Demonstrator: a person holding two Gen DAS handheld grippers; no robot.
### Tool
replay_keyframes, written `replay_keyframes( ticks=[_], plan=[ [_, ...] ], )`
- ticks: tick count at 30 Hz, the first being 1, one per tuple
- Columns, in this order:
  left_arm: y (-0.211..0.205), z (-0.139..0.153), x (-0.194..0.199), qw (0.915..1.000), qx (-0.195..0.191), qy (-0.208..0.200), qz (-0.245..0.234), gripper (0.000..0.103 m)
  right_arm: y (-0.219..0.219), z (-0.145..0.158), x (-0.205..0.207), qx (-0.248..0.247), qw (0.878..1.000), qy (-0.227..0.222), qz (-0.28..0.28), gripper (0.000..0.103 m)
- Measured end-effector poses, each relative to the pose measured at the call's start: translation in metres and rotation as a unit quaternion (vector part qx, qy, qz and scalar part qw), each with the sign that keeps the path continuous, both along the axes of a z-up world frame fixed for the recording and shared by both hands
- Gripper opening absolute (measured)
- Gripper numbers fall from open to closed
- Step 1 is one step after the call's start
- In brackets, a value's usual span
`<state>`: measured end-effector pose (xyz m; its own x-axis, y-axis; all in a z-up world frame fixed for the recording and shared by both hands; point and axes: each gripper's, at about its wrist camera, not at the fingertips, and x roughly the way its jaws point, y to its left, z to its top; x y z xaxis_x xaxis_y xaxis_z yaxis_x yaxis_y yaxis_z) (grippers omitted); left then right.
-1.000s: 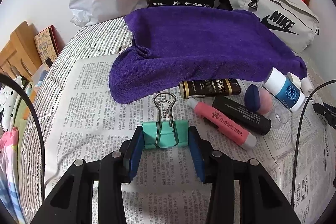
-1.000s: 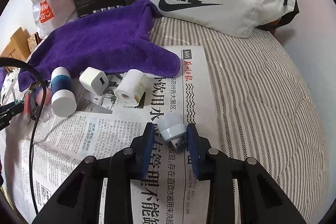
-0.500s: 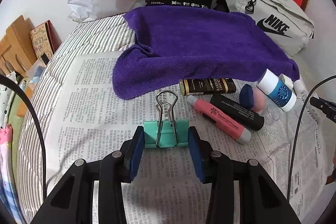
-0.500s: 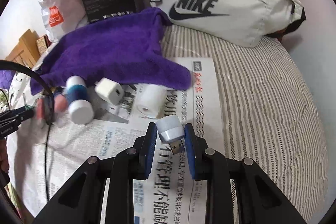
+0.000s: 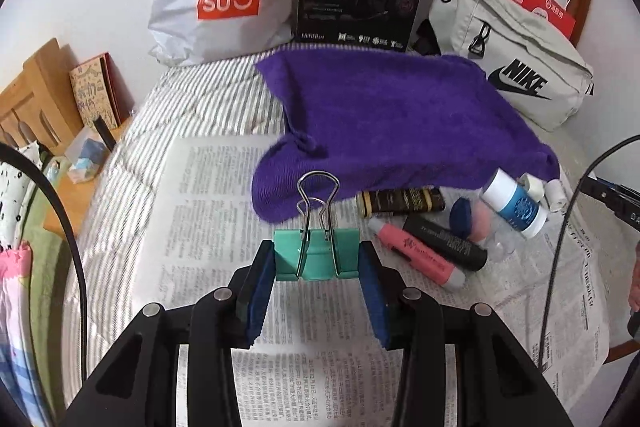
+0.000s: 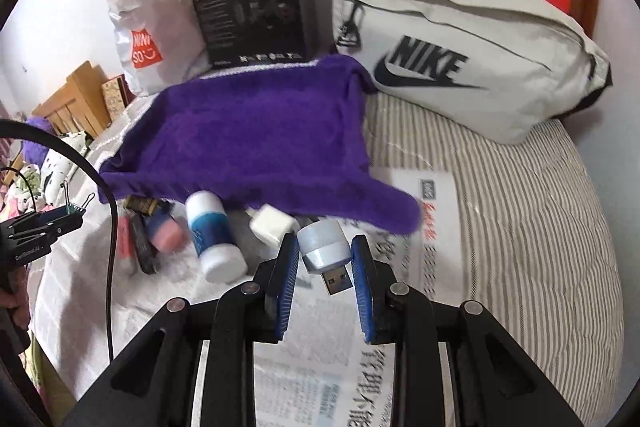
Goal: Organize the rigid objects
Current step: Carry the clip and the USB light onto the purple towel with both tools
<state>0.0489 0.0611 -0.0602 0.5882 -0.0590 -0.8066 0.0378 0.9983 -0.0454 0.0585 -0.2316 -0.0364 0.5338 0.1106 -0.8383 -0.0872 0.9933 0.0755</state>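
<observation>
on a bed spread with newspaper, two hand-held grippers each carry a small item above the sheets. the left gripper is clamped on a green clip, its wire handles standing up and pointing away toward the far purple towel. the right gripper is closed on a usb light, pinched across the white dome with the metal plug hanging down and toward the near side.

to the right of the clip, at the towel's near edge, lies a loose row of items: a dark tube, a pink marker, a black tube, a sponge and a blue bottle. from the right side, a white charger sits just beyond the light.

the risks look plain enough. the light is held on a rounded, smooth shell, so a tilt or a jolt could let it twist or slip out. the bottle lies on its side and could roll if nudged during a set-down close to the row. the soft bedding under the paper may let anything placed there tip over.
</observation>
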Motion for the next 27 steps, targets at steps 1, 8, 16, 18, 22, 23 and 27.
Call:
replay_keyframes(
  ticks=[1,8,16,18,22,23,27],
  plan=[
    [0.000,0.004,0.001,1.0000,0.000,-0.004,-0.002,0.039,0.001,0.002,0.001,0.001,1.000,-0.001,0.003,0.027],
    [0.002,0.030,0.026,0.9996,-0.006,-0.021,-0.016,0.039,0.011,0.019,0.028,0.006,1.000,-0.017,0.022,0.027],
    [-0.005,0.044,0.067,0.9988,-0.003,-0.027,-0.041,0.039,0.014,0.028,0.065,0.012,0.999,-0.025,0.027,0.027],
    [-0.008,0.045,0.080,0.9986,-0.001,-0.026,-0.047,0.039,0.015,0.027,0.076,0.008,0.999,-0.023,0.030,0.027],
    [-0.012,0.043,0.102,0.9983,-0.004,-0.022,-0.054,0.039,0.017,0.022,0.097,0.005,0.999,-0.018,0.035,0.027],
    [-0.013,0.041,0.108,0.9983,-0.004,-0.020,-0.055,0.039,0.018,0.020,0.102,0.006,0.999,-0.017,0.034,0.027],
    [-0.016,0.032,0.132,0.9983,-0.008,-0.014,-0.056,0.039,0.022,0.004,0.124,0.009,0.999,-0.002,0.042,0.027]
  ],
)
